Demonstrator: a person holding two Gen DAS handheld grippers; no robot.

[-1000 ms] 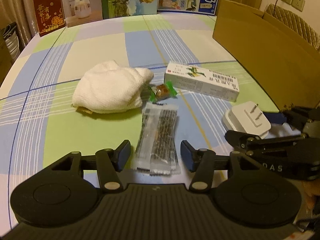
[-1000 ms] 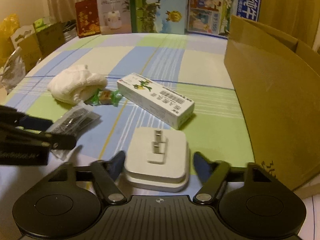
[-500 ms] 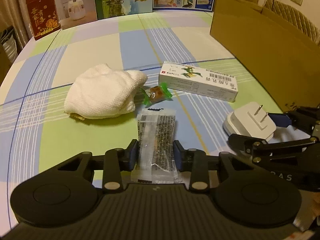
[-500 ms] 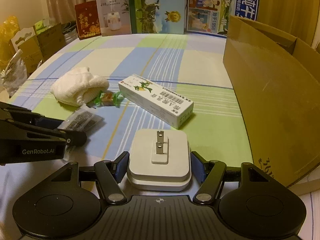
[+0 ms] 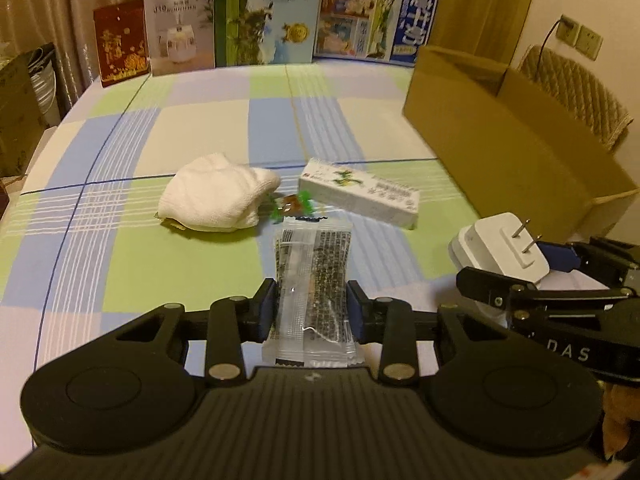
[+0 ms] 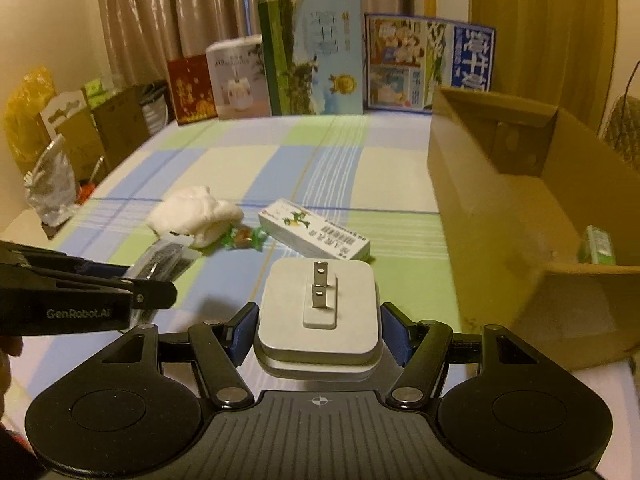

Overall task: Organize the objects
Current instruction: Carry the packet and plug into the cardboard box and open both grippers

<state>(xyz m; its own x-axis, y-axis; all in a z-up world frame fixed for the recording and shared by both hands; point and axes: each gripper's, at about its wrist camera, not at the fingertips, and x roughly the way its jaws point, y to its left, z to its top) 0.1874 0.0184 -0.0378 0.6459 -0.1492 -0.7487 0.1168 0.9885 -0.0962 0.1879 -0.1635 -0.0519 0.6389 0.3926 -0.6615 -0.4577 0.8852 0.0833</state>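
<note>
A clear snack packet (image 5: 311, 288) is gripped across its width by the left gripper (image 5: 311, 307), its long axis pointing away. The white plug adapter (image 6: 318, 306) is clamped by the right gripper (image 6: 318, 334), the nearer to the open cardboard box (image 6: 520, 216) at right.

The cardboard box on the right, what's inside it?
In the right wrist view, the cardboard box shows one small green packet against its far right side. The near wall hides the rest of the floor, so anything else inside cannot be seen.
</note>
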